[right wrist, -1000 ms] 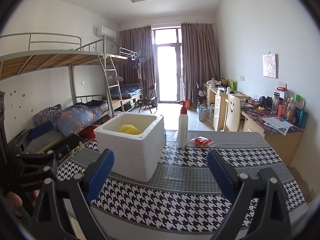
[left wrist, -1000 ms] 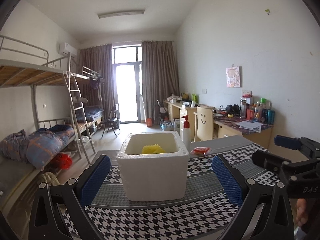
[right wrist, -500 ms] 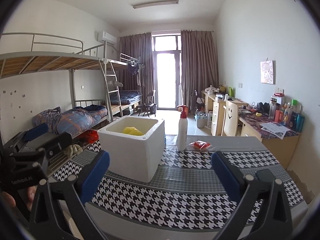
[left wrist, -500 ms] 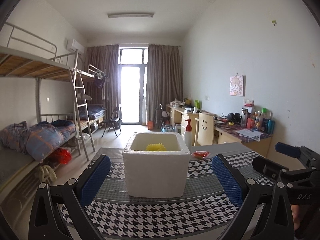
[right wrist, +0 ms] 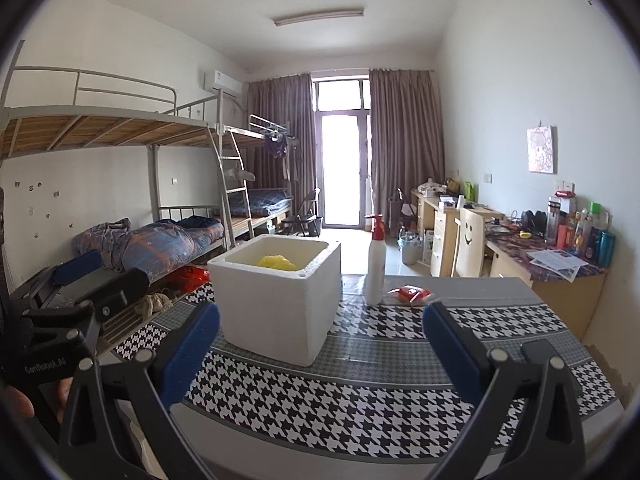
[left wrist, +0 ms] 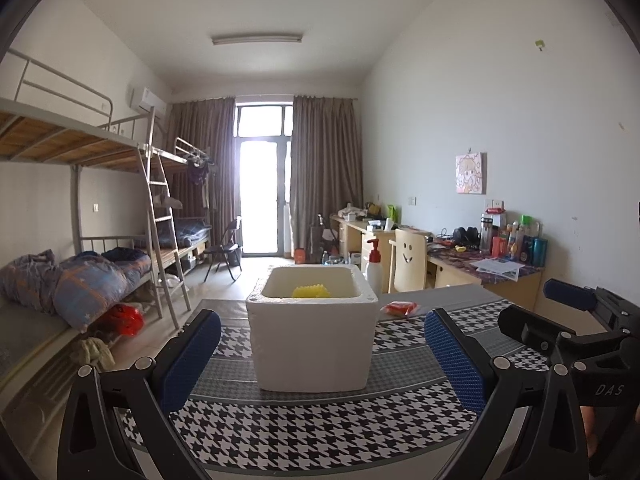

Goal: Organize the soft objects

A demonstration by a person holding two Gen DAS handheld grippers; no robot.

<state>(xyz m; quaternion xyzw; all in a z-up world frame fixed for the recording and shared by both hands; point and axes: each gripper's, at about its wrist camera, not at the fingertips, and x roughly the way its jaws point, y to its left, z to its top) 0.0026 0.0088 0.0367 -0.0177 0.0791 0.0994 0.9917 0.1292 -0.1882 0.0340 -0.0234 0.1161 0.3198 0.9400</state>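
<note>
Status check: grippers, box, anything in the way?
Left gripper and right gripper open, empty. Yellow soft thing in foam box. Red packet beside pump bottle.

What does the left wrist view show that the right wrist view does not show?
Only the left wrist view: the right tool from the side, at its right edge. Only the right wrist view: the left tool at its left edge, and a dark phone-like object on the table. Both: the white foam box holding a yellow soft object, the pump bottle and the red packet.

Both grippers — left gripper (left wrist: pixel 320 354), right gripper (right wrist: pixel 320 344) — agape, empty.
</note>
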